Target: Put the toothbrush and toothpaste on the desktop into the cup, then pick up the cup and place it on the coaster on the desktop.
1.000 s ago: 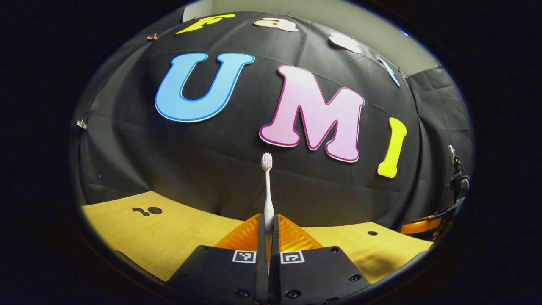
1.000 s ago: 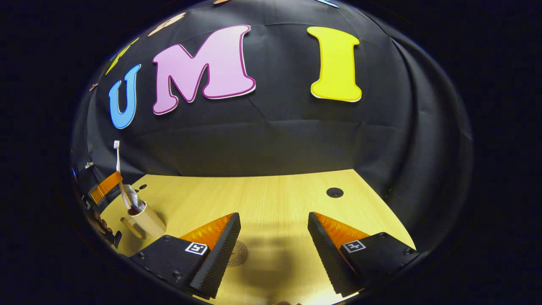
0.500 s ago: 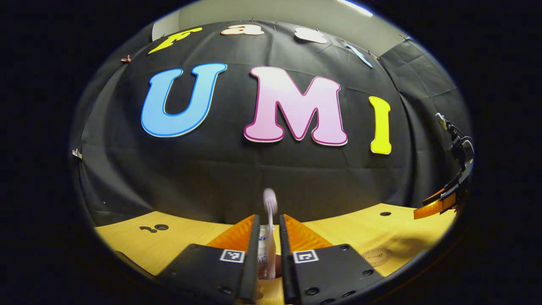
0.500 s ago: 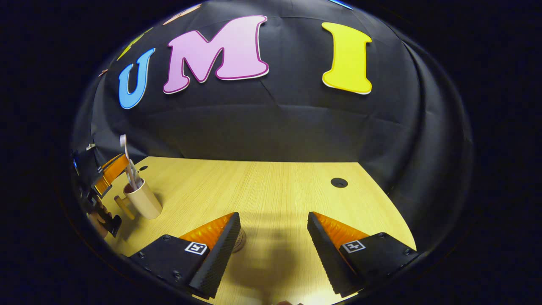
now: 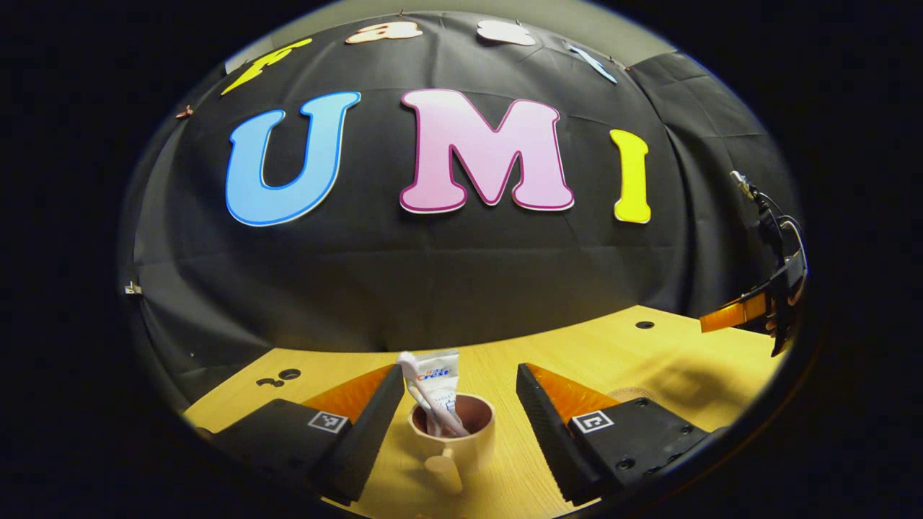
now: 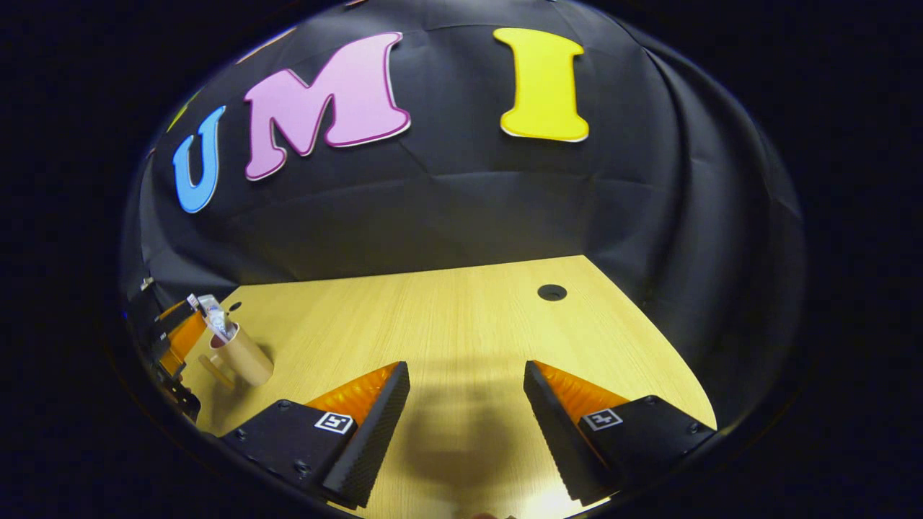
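Toothbrush (image 5: 431, 394): released a second ago, now leaning in cup (image 5: 454, 440) beside toothpaste (image 5: 437, 369). Left tongs (image 5: 456, 404) spread, flanking cup on bench (image 5: 577, 357). Right tongs (image 6: 466, 404) spread, idle. Pending: cup to coaster (image 5: 629, 393).

A beige ceramic cup (image 5: 453, 440) with a dark reddish inside is standing upright on the pale wooden desktop (image 5: 577, 353), its handle facing the camera. A white toothbrush (image 5: 431, 395) is leaning inside it, head up to the left. Behind it, a white toothpaste tube (image 5: 437, 375) is standing in the cup. A round tan coaster (image 5: 631, 393) is lying flat to the right, apart from the cup.
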`<state>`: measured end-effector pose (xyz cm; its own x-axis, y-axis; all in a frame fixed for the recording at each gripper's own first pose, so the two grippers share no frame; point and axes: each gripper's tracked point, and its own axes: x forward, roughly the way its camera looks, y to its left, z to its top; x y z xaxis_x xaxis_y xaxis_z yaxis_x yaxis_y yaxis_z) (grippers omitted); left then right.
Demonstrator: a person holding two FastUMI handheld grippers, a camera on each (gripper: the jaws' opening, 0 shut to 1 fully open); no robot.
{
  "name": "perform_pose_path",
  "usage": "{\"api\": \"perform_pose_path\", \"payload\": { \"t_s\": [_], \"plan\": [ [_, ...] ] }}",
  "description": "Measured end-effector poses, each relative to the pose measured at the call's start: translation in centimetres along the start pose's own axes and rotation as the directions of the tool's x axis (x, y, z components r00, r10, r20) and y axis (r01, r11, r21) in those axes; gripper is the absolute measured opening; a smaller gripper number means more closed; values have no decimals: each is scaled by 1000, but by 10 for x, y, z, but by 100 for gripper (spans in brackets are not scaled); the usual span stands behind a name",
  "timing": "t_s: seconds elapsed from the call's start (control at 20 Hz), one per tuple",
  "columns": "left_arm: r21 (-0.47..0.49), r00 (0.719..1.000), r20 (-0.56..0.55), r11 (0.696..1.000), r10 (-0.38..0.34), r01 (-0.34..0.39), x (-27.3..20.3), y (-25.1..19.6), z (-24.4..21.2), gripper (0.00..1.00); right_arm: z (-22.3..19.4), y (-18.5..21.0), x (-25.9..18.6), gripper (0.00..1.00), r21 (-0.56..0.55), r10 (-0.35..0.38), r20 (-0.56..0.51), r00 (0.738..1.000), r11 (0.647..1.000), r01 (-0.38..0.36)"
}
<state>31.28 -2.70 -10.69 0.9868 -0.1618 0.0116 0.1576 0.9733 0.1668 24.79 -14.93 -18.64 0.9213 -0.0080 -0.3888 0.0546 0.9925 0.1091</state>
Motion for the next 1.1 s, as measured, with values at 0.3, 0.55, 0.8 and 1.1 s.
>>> {"api": "perform_pose_path", "payload": {
  "t_s": [0.3, 0.55, 0.8, 1.1],
  "plan": [
    [42, 979, -196, 998, 53, -45, -15, 20, -11, 98, 2, -14, -20, 98, 0, -26, -8, 1000, 1000, 26],
    [-26, 911, -411, 1000, -18, 8, -18, 13, -39, 99, 3, -22, -44, 98, 0, -30, -10, 999, 1000, 30],
    [-35, 788, -615, 999, -9, -16, -14, 17, -71, 99, -1, -33, -65, 98, 19, -45, -22, 999, 999, 46],
    [-45, 617, -786, 999, -35, -1, -9, 14, -104, 99, -30, -47, -89, 98, 103, -91, -64, 994, 990, 98]
  ]
}}
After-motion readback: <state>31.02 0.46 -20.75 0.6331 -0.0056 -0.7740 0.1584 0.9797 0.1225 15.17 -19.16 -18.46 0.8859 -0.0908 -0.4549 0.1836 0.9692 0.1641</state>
